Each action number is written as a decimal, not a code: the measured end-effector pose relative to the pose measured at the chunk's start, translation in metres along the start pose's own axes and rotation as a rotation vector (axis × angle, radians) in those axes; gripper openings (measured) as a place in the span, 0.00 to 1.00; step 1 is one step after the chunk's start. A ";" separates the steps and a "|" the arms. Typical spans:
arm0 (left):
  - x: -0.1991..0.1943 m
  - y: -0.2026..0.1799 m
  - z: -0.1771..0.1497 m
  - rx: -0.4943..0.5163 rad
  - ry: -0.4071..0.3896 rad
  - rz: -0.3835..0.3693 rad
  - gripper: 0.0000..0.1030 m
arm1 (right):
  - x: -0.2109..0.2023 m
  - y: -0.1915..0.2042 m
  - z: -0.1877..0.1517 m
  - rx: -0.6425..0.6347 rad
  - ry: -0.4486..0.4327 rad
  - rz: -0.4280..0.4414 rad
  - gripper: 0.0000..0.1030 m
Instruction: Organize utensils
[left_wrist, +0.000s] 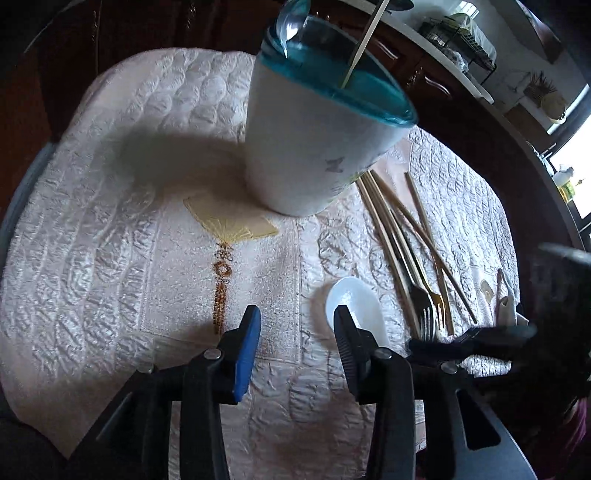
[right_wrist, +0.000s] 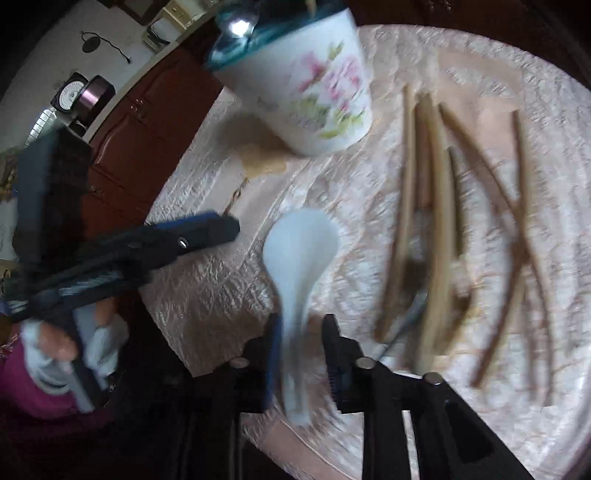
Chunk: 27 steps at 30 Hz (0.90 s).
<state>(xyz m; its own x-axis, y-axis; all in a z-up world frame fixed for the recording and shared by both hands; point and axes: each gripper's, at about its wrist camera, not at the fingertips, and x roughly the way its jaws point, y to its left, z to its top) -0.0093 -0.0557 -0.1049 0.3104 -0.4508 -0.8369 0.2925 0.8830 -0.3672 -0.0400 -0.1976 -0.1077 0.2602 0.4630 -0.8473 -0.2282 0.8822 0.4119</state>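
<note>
Utensils lie loose on the quilted bench cloth: a white ceramic spoon, bamboo chopsticks and forks, all beside the floral cup, which already holds a metal spoon. Left claw stands wide and empty. Right claw straddles the spoon's handle, jaws narrow; blur hides whether the pads press. Glazed ceramic is probably slippery and brittle; grip mid-handle.

Daylight from the window at right; my left view is sharp, with the cup casting a soft shadow leftward. My right view is motion-blurred, chopsticks smeared, and both fisheye edges are dark and bent.
</note>
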 end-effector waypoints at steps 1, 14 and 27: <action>0.003 -0.001 0.000 0.006 0.004 -0.007 0.41 | -0.011 -0.005 0.004 -0.006 -0.020 -0.015 0.27; 0.045 -0.027 0.030 0.249 0.119 -0.099 0.40 | -0.032 -0.090 0.107 0.047 -0.097 -0.190 0.27; 0.070 -0.062 0.031 0.469 0.225 -0.108 0.18 | 0.031 -0.092 0.151 -0.067 -0.003 -0.267 0.16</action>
<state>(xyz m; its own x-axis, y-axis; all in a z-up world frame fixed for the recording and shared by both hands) 0.0221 -0.1461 -0.1276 0.0692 -0.4514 -0.8896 0.7012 0.6564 -0.2785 0.1304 -0.2517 -0.1213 0.3227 0.2151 -0.9217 -0.2125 0.9654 0.1509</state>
